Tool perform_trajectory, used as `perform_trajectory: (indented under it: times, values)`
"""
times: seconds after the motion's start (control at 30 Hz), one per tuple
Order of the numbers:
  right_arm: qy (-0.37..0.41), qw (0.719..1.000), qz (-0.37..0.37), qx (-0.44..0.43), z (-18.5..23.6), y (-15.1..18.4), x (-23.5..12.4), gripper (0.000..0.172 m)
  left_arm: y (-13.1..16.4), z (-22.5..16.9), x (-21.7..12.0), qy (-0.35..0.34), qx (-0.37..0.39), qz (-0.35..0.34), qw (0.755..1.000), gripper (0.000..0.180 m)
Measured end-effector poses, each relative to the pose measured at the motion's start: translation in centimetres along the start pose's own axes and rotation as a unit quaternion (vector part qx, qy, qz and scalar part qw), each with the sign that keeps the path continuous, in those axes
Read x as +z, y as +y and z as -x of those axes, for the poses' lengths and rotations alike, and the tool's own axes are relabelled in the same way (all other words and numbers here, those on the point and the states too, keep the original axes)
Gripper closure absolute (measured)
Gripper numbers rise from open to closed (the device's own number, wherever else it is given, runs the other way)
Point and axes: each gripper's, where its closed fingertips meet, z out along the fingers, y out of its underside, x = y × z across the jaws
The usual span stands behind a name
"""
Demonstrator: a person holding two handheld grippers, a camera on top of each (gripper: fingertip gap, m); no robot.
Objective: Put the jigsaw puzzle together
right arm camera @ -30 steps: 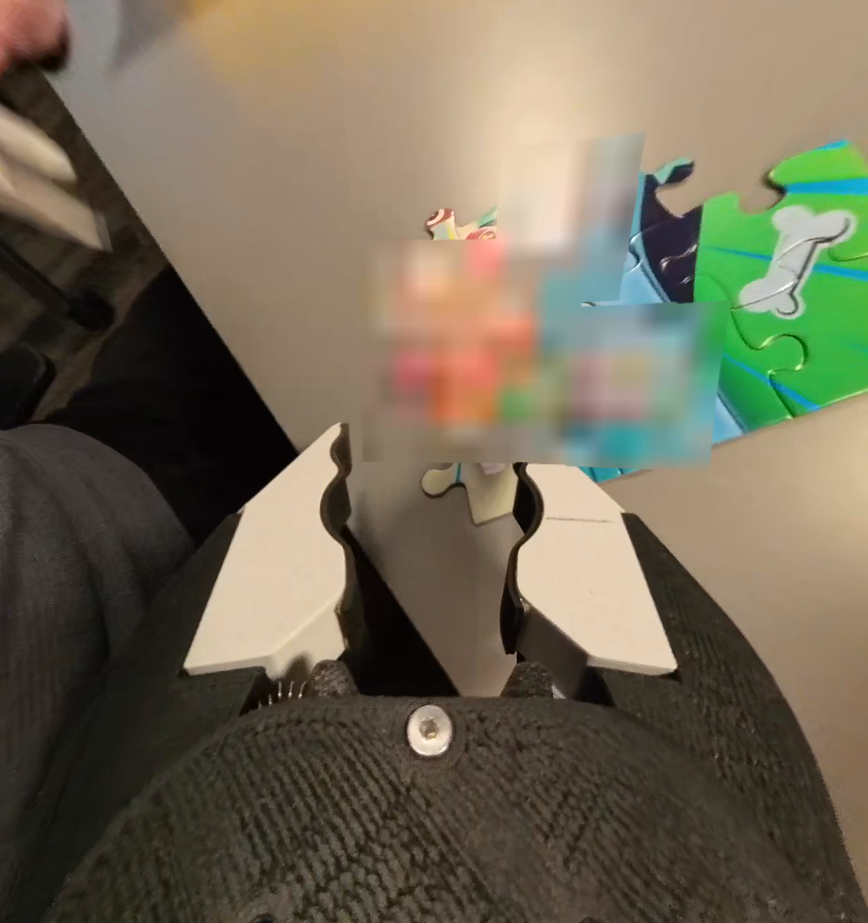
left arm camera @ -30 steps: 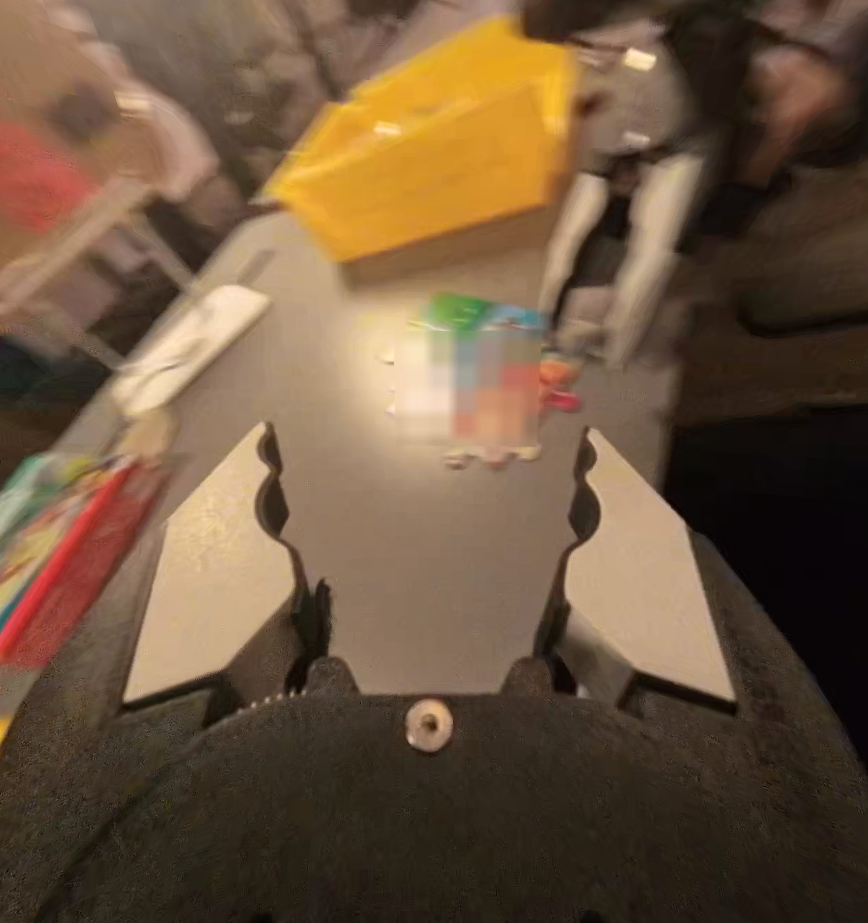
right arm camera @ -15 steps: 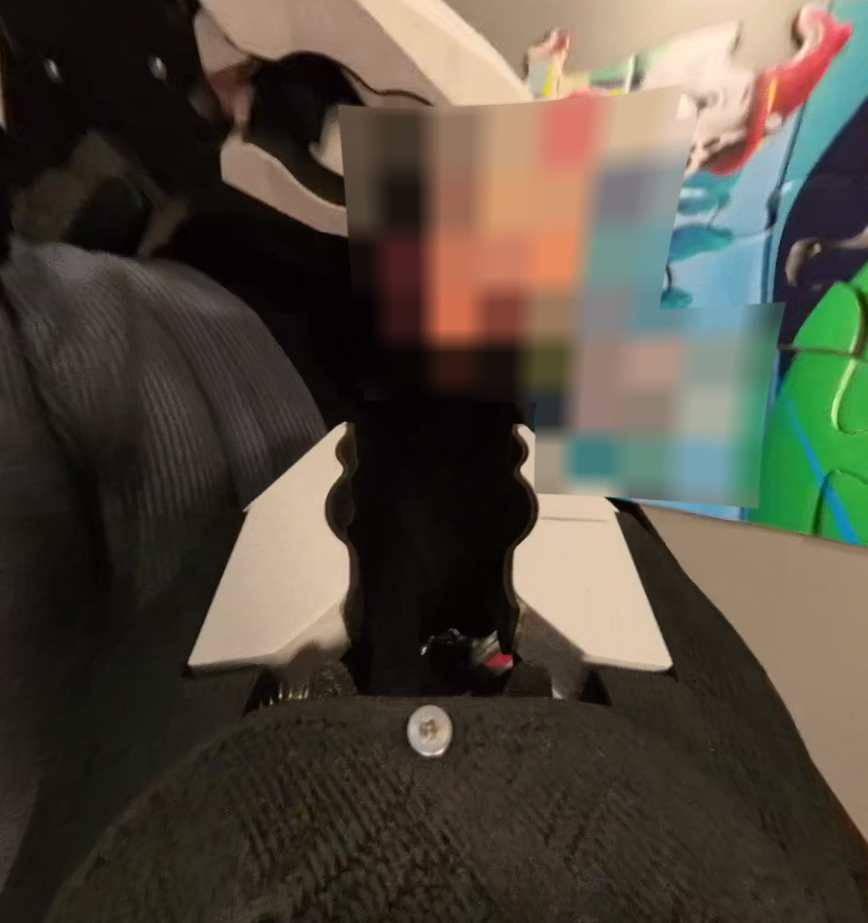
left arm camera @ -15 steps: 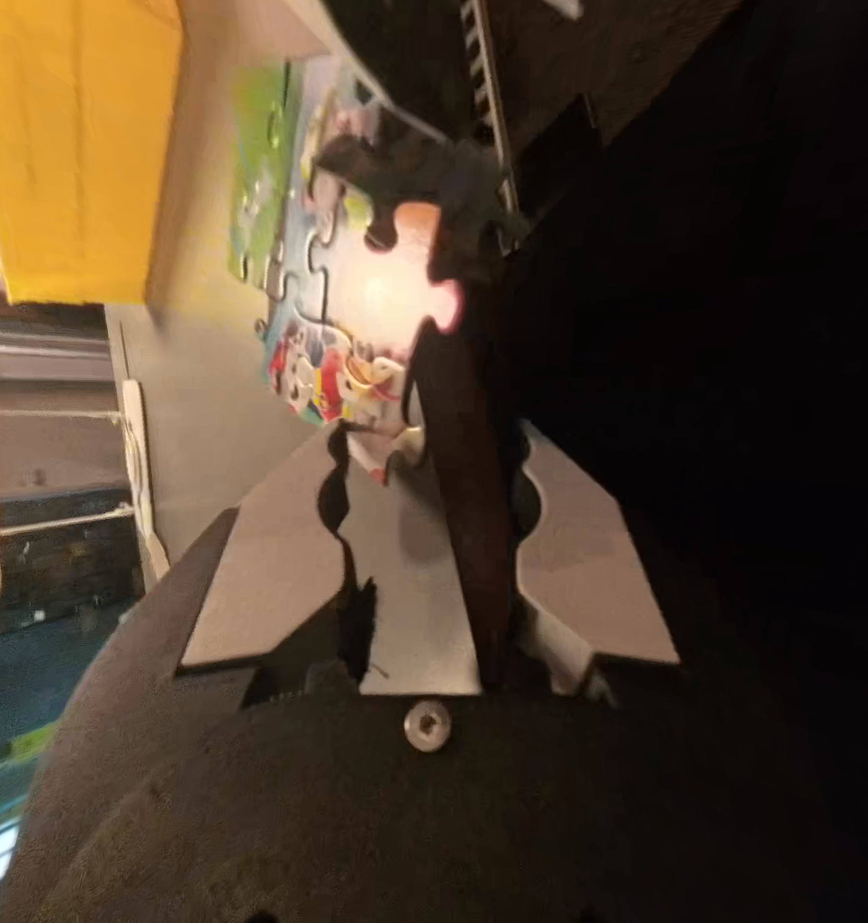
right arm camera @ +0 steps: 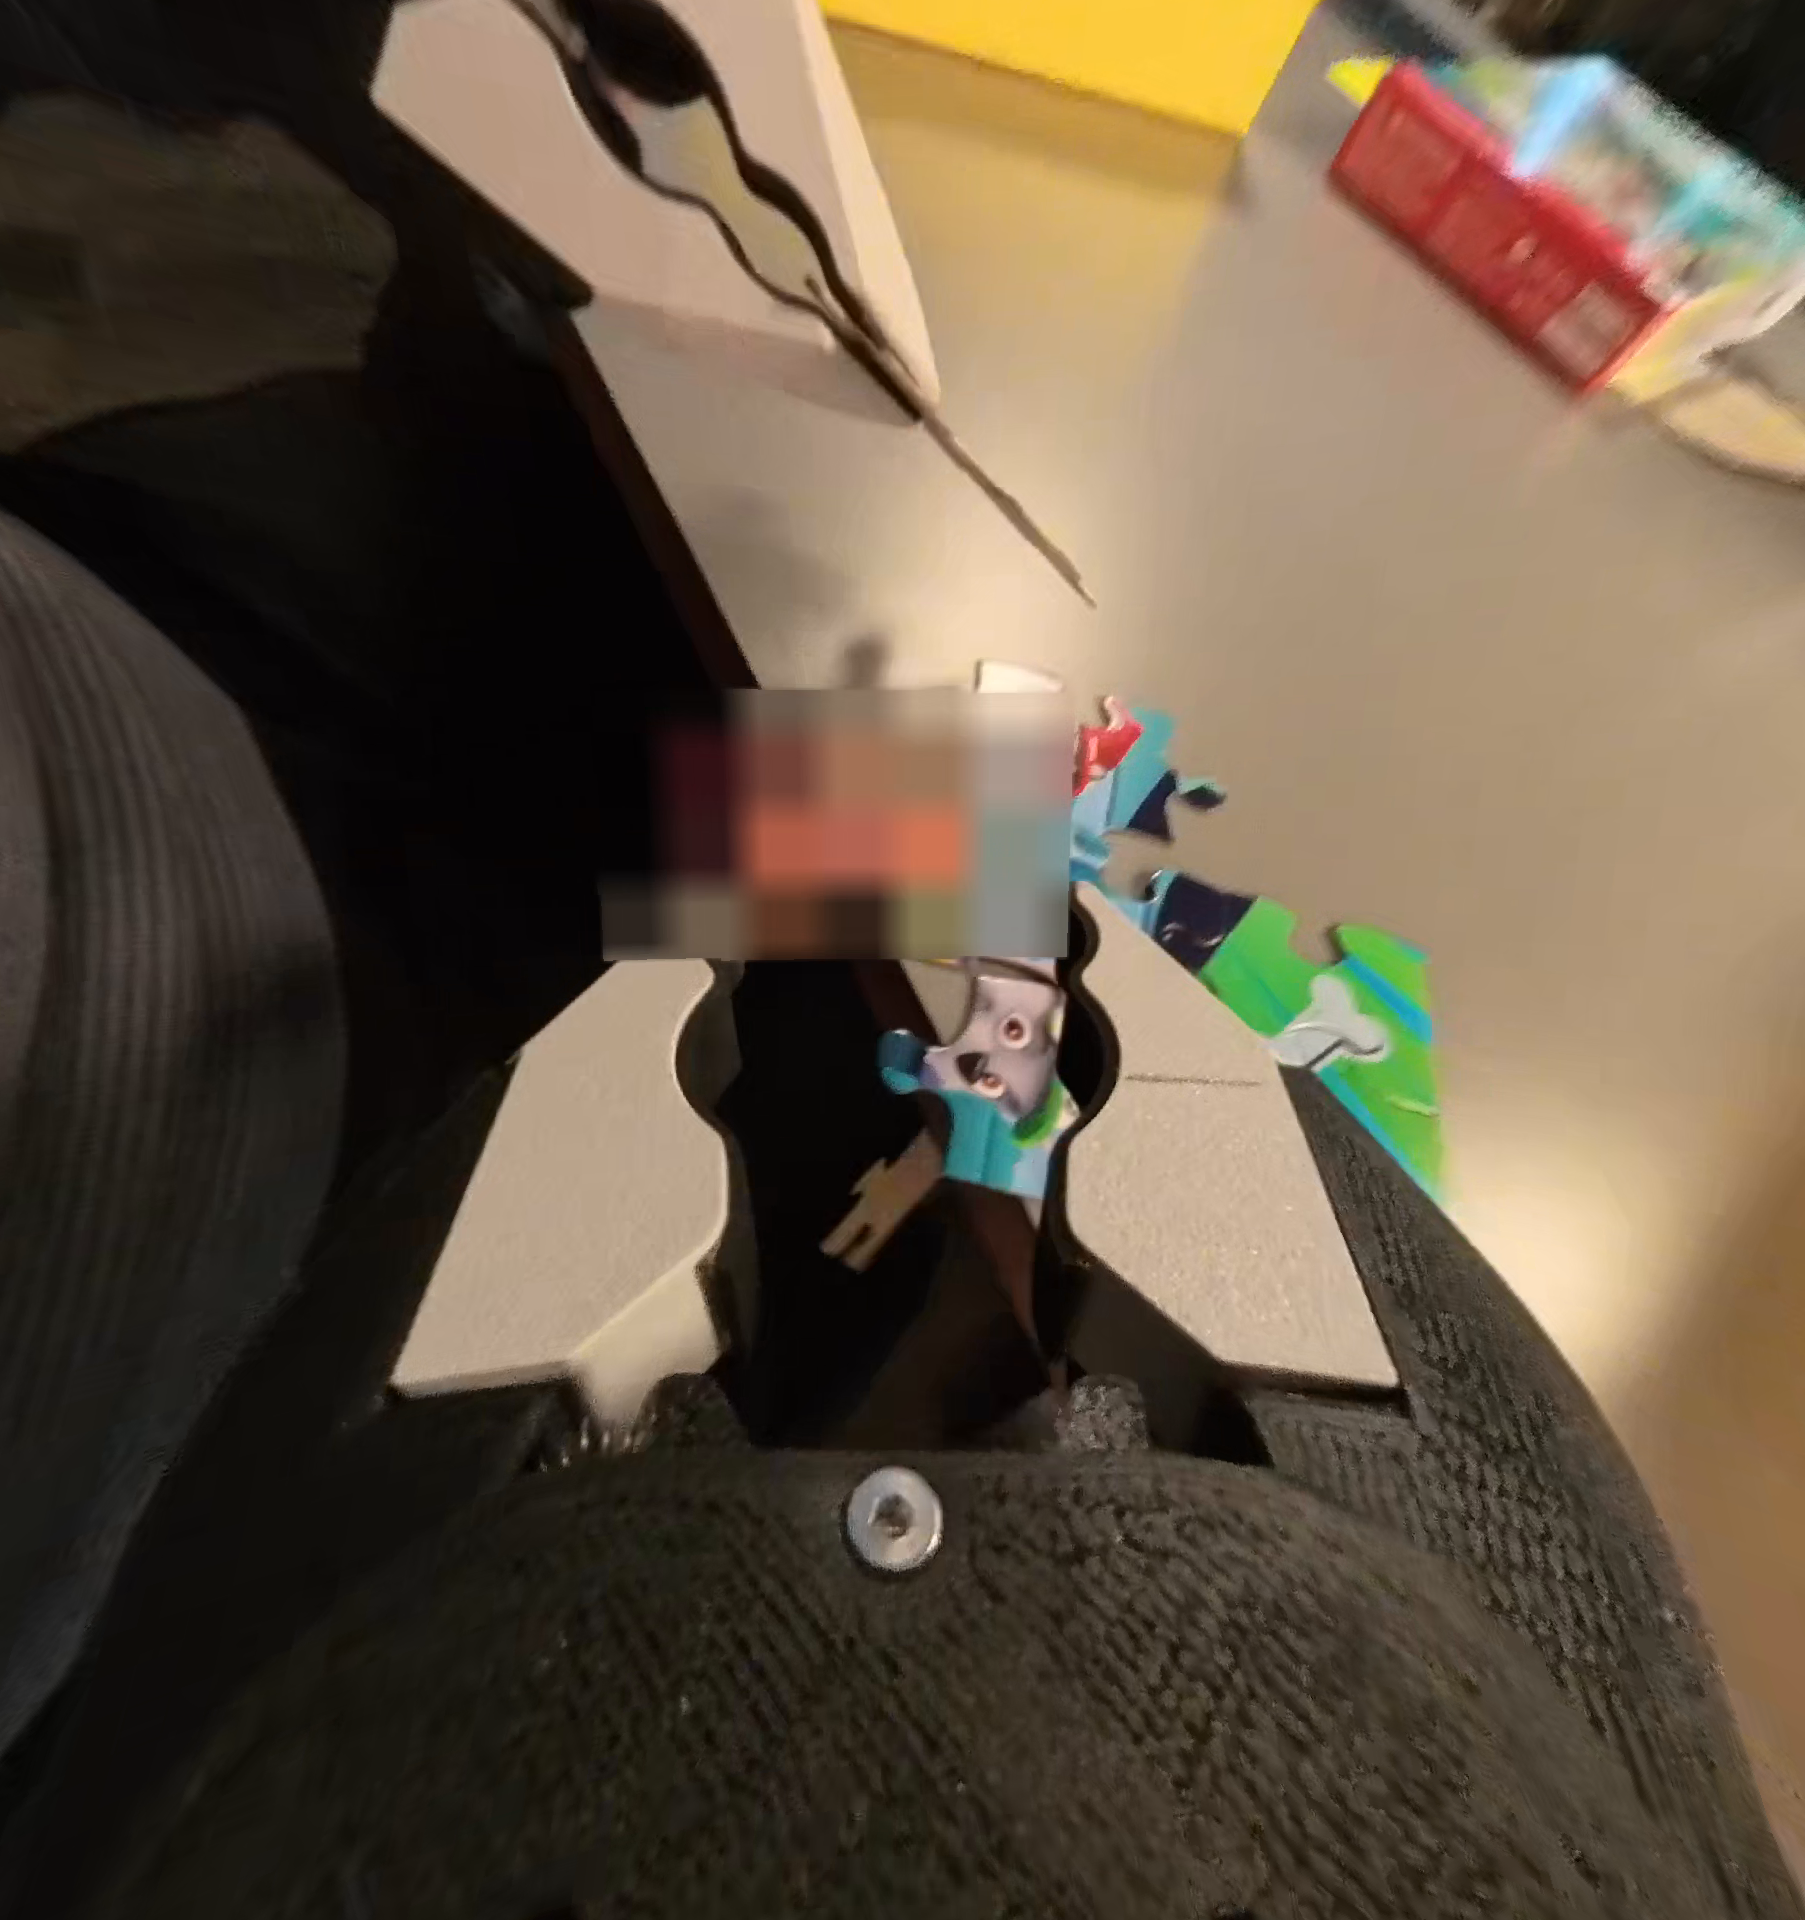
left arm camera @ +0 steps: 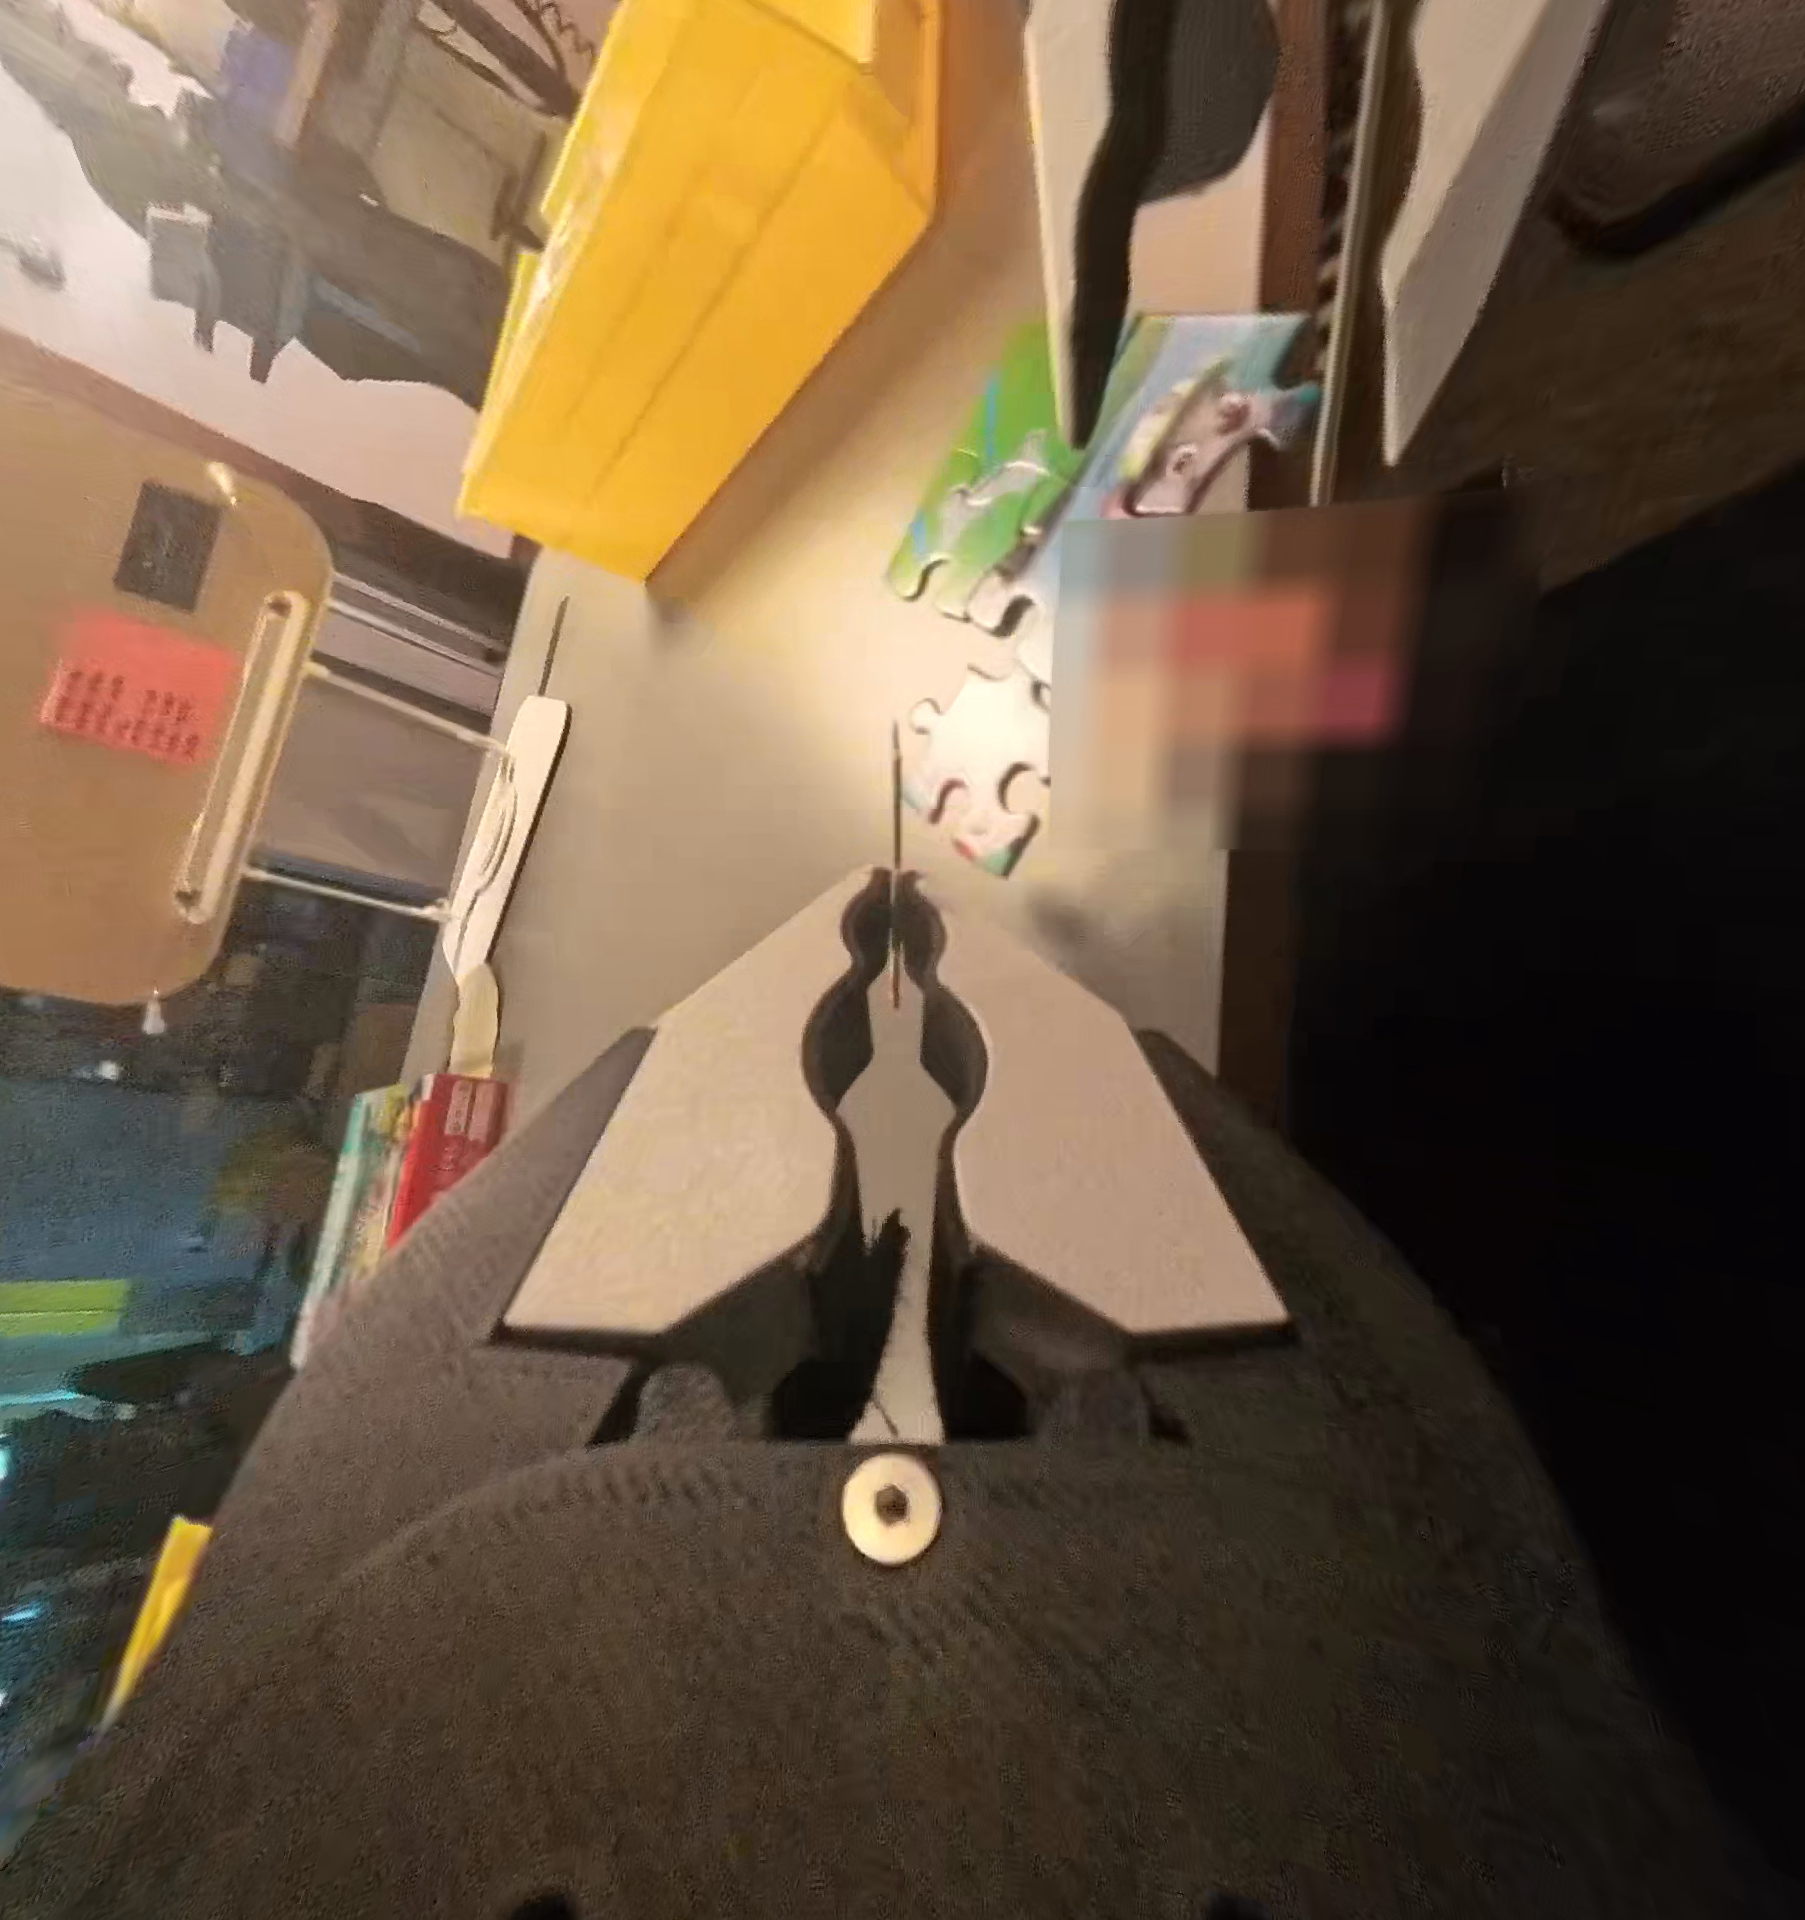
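Right gripper [right arm camera: 893,1049] jaws stand apart over the table [right arm camera: 1397,623] edge and puzzle pieces [right arm camera: 991,1081].

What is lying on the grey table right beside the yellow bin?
On the table, a partly assembled jigsaw lies next to the yellow bin. The right gripper and a blurred patch cover part of the jigsaw.

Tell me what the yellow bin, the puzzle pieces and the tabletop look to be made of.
Yellow bin: probably moulded plastic, smooth, uniform colour, slight sheen.
Puzzle pieces: likely printed cardboard, glossy picture face, flat die-cut tabs; the piece pinched edge-on in the left tongs looks very thin.
Tabletop: smooth grey, laminate perhaps; soft glare, no grain visible.
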Motion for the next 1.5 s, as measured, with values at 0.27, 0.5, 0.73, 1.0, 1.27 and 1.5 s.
perform_trajectory:
  times: [0.27, 0.5, 0.73, 1.0, 1.27, 1.5]
  values:
    - [-0.002, 0.981, 0.07, -0.181, 2.2, 0.7, 3.8, 0.115, 0.6, 5.7, -2.3, -0.067, -0.09, -0.024, 0.993, 0.18]
    - [0.082, 0.968, 0.038, -0.235, 0.8, -1.3, 3.6, 0.166, 13.4, 20.9, -12.8, -0.348, -0.1, 0.221, 0.905, 0.18]
    - [0.088, 0.993, -0.042, -0.06, -2.7, -4.1, 2.1, 0.172, 25.1, 23.2, -14.8, -0.312, -0.324, 0.311, 0.837, 0.109]
    - [0.055, 0.94, -0.206, 0.266, -9.6, -4.7, -1.1, 0.172, 1.5, 6.8, 0.9, 0.026, -0.206, 0.009, 0.978, 0.115]
    - [0.032, 0.86, -0.288, 0.421, -13.0, -2.2, -2.7, 0.172, -3.8, -0.8, 11.9, 0.189, -0.26, 0.013, 0.947, 0.109]
    - [0.069, 0.861, -0.309, 0.397, -14.3, -2.1, -4.3, 0.172, -4.5, -0.8, 15.4, 0.213, -0.245, 0.044, 0.945, 0.112]
